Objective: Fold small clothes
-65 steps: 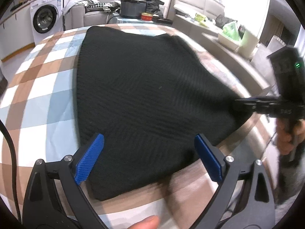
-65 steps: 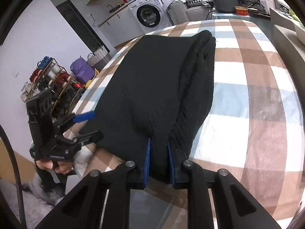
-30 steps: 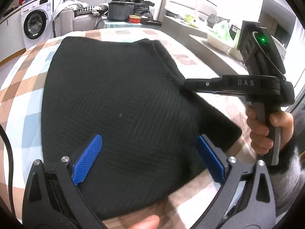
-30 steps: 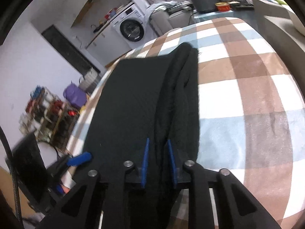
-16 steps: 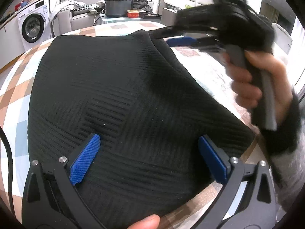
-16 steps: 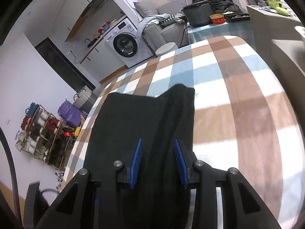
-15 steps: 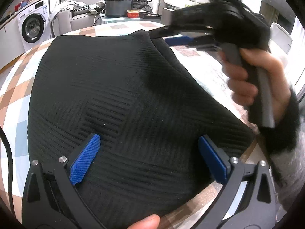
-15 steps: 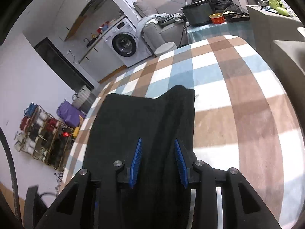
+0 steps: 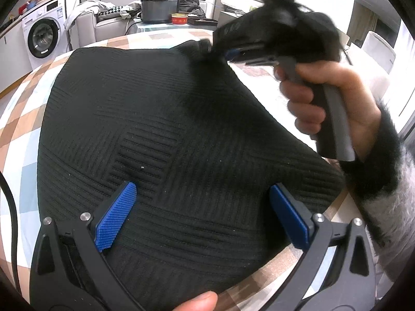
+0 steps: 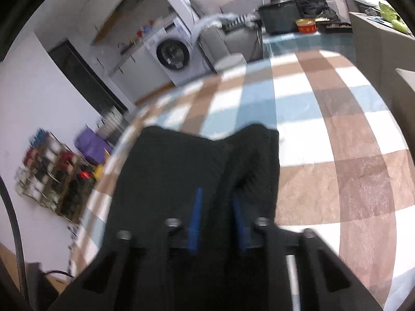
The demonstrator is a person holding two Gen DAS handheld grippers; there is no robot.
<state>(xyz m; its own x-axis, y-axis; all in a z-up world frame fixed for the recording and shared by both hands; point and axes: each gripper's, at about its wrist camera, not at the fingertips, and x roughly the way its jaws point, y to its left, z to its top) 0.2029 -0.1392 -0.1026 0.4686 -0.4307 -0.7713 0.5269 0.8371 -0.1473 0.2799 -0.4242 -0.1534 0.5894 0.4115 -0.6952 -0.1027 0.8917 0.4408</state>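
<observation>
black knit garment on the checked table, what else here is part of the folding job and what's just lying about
Part of the job:
- black knit garment
- right gripper, closing on its far corner fold
- left gripper, open over the near hem

Lying about:
- washing machine
- dark pot
- red tin
- storage rack

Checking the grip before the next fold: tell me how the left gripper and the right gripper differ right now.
The left gripper has its fingers spread wide above the black knit garment, gripping nothing; the right gripper has just been closing and pinches a fold of it. The left hovers over the near edge, the right sits at the far corner. Both have blue-padded fingers.
</observation>
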